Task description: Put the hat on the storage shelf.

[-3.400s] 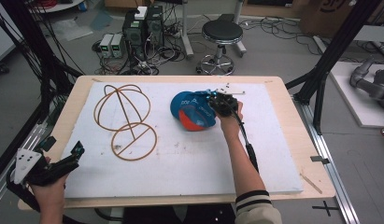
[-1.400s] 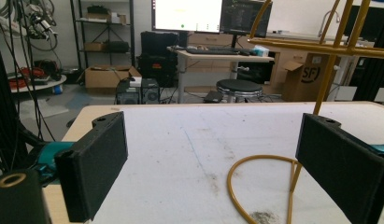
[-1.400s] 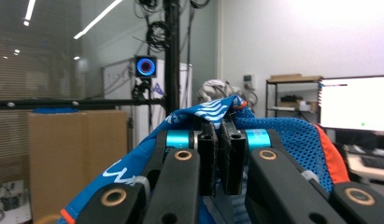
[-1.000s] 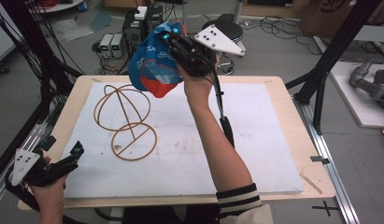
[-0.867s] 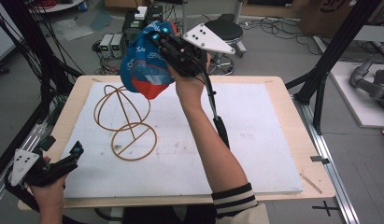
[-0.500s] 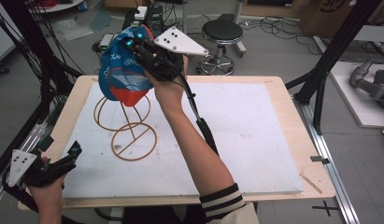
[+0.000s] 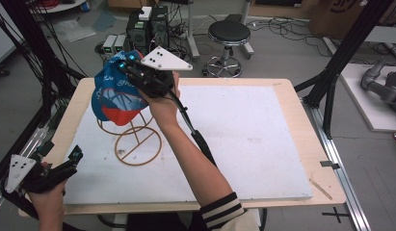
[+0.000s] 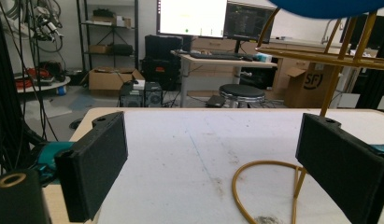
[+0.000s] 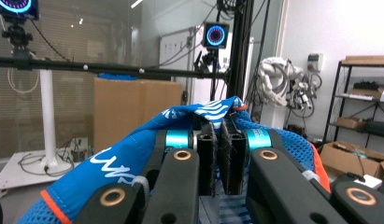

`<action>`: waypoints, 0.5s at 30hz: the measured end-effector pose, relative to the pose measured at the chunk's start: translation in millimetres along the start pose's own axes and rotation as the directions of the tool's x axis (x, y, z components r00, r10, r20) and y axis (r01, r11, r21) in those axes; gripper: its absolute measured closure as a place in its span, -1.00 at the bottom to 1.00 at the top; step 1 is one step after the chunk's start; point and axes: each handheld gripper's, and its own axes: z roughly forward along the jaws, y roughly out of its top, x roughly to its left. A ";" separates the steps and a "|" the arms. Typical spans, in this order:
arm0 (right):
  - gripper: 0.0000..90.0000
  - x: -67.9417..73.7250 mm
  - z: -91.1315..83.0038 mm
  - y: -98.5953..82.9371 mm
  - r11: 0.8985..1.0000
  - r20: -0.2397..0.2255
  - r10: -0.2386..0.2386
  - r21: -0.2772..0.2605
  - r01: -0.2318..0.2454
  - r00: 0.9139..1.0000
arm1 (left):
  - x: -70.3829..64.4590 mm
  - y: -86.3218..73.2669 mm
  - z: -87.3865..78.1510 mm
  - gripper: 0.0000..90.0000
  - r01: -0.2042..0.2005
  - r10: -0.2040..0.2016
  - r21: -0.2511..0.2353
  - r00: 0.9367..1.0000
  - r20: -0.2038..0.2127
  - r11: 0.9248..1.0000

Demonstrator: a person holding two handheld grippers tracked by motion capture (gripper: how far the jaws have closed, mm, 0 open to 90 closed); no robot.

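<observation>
Blue cloth with an orange-red patch and white lettering (image 7: 112, 94) hangs bunched from the right claw (image 7: 130, 67), held up above the surface (image 7: 244, 144) and draped against the top of the gold wire stand (image 7: 133, 139) — whether it rests on the wire or only brushes it I cannot tell. In the right gripper view the two black jaws are pressed nearly together on a fold of the cloth (image 9: 133, 154). The left claw (image 7: 72, 159) sits at the near left corner of the surface, its jaws spread wide with nothing between them — the stand's ring base (image 8: 259, 186) lies just ahead of it.
</observation>
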 end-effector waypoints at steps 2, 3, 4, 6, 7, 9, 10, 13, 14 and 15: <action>0.95 -0.4 0.4 -6.1 1.000 -0.002 0.000 0.017 0.000 1.000 | 0.2 0.1 0.0 -0.79 -0.002 0.002 0.001 1.000 0.000 1.000; 0.95 -0.6 0.8 -9.2 1.000 -0.001 0.001 0.026 -0.001 1.000 | 0.1 0.1 0.0 -0.79 -0.002 0.002 0.001 1.000 0.000 1.000; 0.95 -0.4 0.7 -12.3 0.999 -0.002 -0.002 0.032 0.002 1.000 | 0.1 0.1 0.0 -0.79 -0.002 0.002 0.001 1.000 -0.001 1.000; 0.94 -0.5 0.2 -18.8 0.999 -0.004 -0.004 0.043 0.004 1.000 | 0.1 0.1 -0.1 -0.79 -0.002 0.002 0.002 1.000 0.000 1.000; 0.94 -1.2 -0.3 -21.9 0.999 -0.001 -0.002 0.050 0.002 1.000 | 0.1 0.0 -0.1 -0.79 -0.001 0.001 0.001 1.000 0.000 1.000; 0.94 -2.7 0.1 -27.4 0.997 0.001 0.003 0.073 -0.003 1.000 | 0.1 -0.1 -0.1 -0.79 -0.002 0.002 0.003 1.000 -0.002 1.000; 0.93 -3.0 0.5 -29.5 0.997 0.002 0.000 0.078 0.000 1.000 | 0.1 -0.1 -0.1 -0.79 -0.002 0.002 0.003 1.000 -0.002 1.000; 0.92 -3.6 -0.3 -33.1 0.997 0.000 -0.008 0.083 0.008 1.000 | 0.2 -0.4 0.2 -0.79 -0.002 0.002 0.004 1.000 -0.003 1.000; 0.90 -4.3 -0.3 -34.2 0.997 0.002 -0.008 0.083 0.007 1.000 | 0.1 -0.5 0.4 -0.79 -0.002 0.002 0.003 1.000 -0.002 1.000; 0.89 -5.1 -0.7 -35.2 0.996 0.003 -0.005 0.087 0.005 1.000 | 0.0 -0.5 0.2 -0.79 0.000 0.000 0.005 1.000 -0.001 1.000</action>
